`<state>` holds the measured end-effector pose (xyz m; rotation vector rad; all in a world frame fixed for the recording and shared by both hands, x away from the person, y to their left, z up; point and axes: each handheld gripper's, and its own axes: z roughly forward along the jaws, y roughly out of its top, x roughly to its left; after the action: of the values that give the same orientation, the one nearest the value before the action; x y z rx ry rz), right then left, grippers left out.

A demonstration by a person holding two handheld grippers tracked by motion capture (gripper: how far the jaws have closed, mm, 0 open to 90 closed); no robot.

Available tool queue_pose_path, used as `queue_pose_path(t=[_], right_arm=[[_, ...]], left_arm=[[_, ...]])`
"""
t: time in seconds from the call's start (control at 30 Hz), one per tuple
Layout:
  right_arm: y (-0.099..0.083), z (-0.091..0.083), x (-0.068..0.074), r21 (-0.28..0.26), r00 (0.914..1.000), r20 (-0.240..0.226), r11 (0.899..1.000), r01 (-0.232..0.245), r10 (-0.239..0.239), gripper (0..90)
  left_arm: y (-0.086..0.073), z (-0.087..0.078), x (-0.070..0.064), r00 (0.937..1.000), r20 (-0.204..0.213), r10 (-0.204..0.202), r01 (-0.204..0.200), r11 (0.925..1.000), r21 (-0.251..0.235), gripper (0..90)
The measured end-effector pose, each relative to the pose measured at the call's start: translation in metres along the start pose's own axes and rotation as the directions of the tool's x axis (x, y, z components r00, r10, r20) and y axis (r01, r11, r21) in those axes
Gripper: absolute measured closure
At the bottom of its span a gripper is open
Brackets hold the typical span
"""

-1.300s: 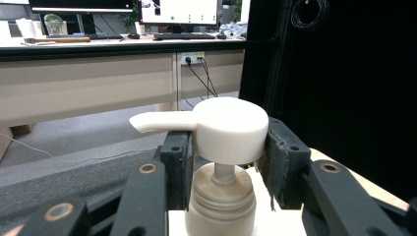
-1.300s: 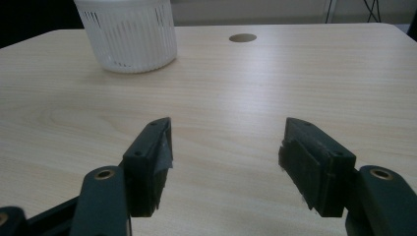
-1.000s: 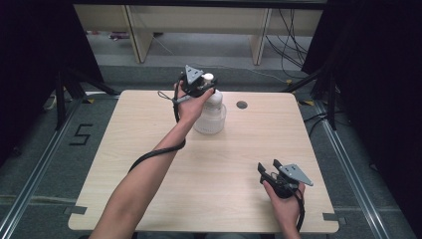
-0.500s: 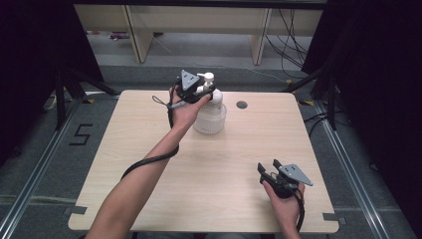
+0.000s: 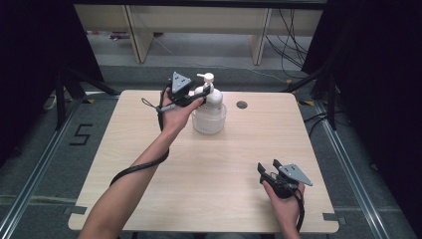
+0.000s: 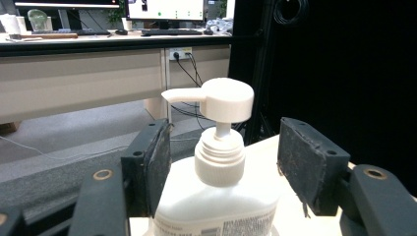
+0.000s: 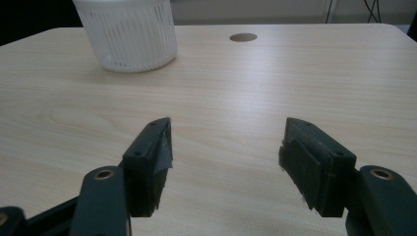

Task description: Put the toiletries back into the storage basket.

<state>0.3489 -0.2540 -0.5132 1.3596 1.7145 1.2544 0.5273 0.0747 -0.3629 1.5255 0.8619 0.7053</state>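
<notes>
High view: left gripper has drawn back from pump bottle.

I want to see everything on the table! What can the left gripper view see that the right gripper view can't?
Left gripper view: the white pump bottle between the left hand-held gripper and its open jaws, plus desks behind. Right gripper view: the ribbed white basket, the table hole and the right hand-held gripper, open over bare wood. Both: the light wooden table.
</notes>
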Motion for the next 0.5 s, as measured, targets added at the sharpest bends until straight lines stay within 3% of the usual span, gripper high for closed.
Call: queue_pose_path(t=[0.07, 0.27, 0.3, 0.5], right_arm=[[0.000, 0.000, 0.002, 0.001, 0.9997, -0.001, 1.000, -0.024, 0.024, 37.0], [0.000, 0.000, 0.000, -0.008, 1.0000, 0.005, 1.000, 0.001, -0.001, 37.0], [0.000, 0.000, 0.001, 0.006, 0.9998, 0.002, 1.000, -0.020, 0.020, 37.0], [0.000, 0.001, 0.000, -0.017, 0.9999, -0.007, 1.000, -0.009, 0.009, 37.0]], left_arm=[[-0.001, -0.005, 0.000, 0.9999, 0.004, 0.009, -0.009, 1.0000, 0.001, 36.8], [-0.004, -0.017, -0.001, 0.9997, 0.014, 0.019, -0.019, 0.9998, 0.000, 36.7], [-0.005, -0.019, -0.001, 0.9997, 0.015, 0.022, -0.022, 0.9998, -0.003, 36.7], [-0.008, -0.029, 0.000, 0.9994, 0.021, 0.026, -0.026, 0.9996, -0.007, 36.6]])
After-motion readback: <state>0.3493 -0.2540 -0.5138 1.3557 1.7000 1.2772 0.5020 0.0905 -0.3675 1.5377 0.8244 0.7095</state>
